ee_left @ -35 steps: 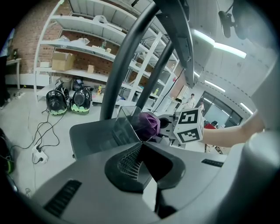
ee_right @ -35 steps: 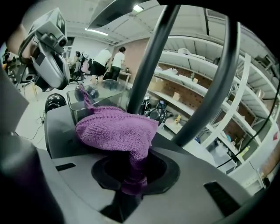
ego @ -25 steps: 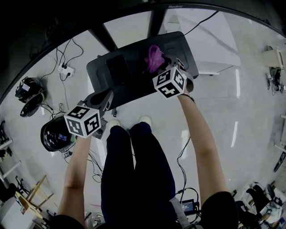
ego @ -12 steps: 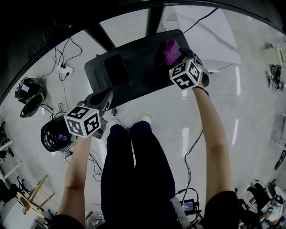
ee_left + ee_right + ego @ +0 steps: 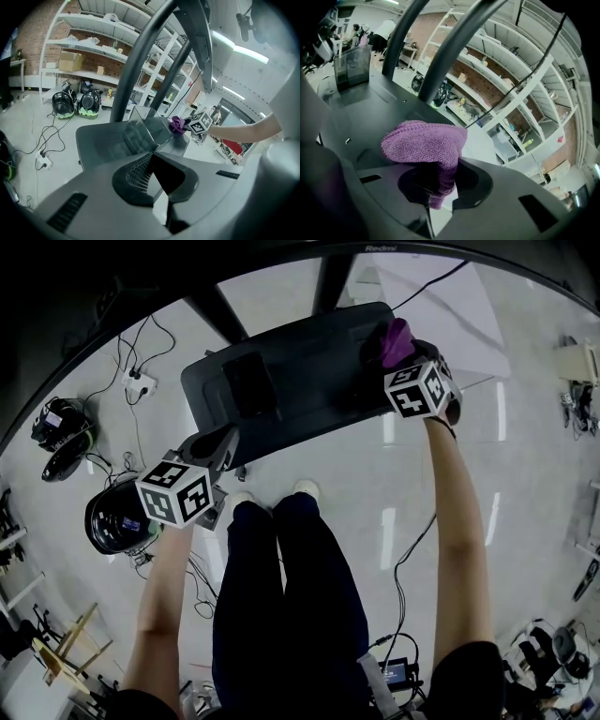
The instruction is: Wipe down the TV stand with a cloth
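Two dark slanted poles (image 5: 145, 61) rose from the far edge of the broad, dark grey, flat TV stand base (image 5: 300, 371). The head view showed only their feet. The two gripper views showed their full lean, with white shelving (image 5: 89, 47) behind them. The base's long axis ran from lower left to upper right in the head view.

The left gripper (image 5: 222, 441) hung at the base's near left corner. Its own view showed the jaws drawn together at the tips with nothing between them. No view showed whether they touched the base.

The right gripper (image 5: 401, 357) was at the base's far right end, with its jaws clamped on the cloth.

The clear rectangular plastic box (image 5: 143, 129) stood left of centre on the base. It read as a dark patch from above, and its transparent walls showed only in the gripper views.

The bunched purple knitted cloth (image 5: 426, 143) sat on the base's right end. It bulged ahead of the jaws and leftward, and a tail hung down between them.
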`<state>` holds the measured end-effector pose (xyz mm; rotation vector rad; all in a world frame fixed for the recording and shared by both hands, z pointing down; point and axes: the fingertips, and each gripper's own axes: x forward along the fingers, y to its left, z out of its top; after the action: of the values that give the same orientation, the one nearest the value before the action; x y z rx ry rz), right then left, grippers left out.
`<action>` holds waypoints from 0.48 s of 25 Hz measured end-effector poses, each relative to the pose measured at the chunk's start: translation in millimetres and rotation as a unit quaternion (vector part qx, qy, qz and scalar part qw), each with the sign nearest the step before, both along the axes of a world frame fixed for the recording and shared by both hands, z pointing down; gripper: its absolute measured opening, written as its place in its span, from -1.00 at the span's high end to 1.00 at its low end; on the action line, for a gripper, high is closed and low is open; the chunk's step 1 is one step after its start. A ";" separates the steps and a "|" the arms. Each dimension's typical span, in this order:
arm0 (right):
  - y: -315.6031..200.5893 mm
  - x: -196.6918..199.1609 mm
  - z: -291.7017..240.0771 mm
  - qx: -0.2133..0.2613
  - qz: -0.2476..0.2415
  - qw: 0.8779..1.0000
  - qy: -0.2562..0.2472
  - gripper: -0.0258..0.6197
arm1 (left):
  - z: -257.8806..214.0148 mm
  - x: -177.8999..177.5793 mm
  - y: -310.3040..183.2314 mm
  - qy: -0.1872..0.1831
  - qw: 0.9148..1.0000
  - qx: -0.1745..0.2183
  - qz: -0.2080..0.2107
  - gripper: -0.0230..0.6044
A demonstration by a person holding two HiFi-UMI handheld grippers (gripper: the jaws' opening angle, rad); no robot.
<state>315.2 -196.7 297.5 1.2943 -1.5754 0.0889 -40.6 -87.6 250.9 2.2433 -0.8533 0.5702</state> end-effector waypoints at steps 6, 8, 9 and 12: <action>10.1 27.1 -8.0 0.012 0.045 0.998 0.045 0.68 | 3.6 -8.5 5.5 0.007 1.000 -0.006 0.004 0.91; 20.7 24.3 -15.4 0.025 0.057 0.997 0.040 0.68 | 4.6 -16.6 6.4 0.007 1.000 -0.006 0.006 0.91; 27.2 19.5 -19.0 0.031 0.062 0.997 0.033 0.68 | 5.3 -21.5 7.1 0.006 1.000 -0.007 0.007 0.91; 49.6 -3.2 -28.6 0.041 0.053 0.997 0.026 0.68 | 6.5 -34.1 10.9 0.008 1.000 -0.009 0.013 0.91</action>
<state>312.1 -147.1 268.9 1.4345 -1.4786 0.0564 -74.7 -76.7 257.4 2.2420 -0.8101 0.5691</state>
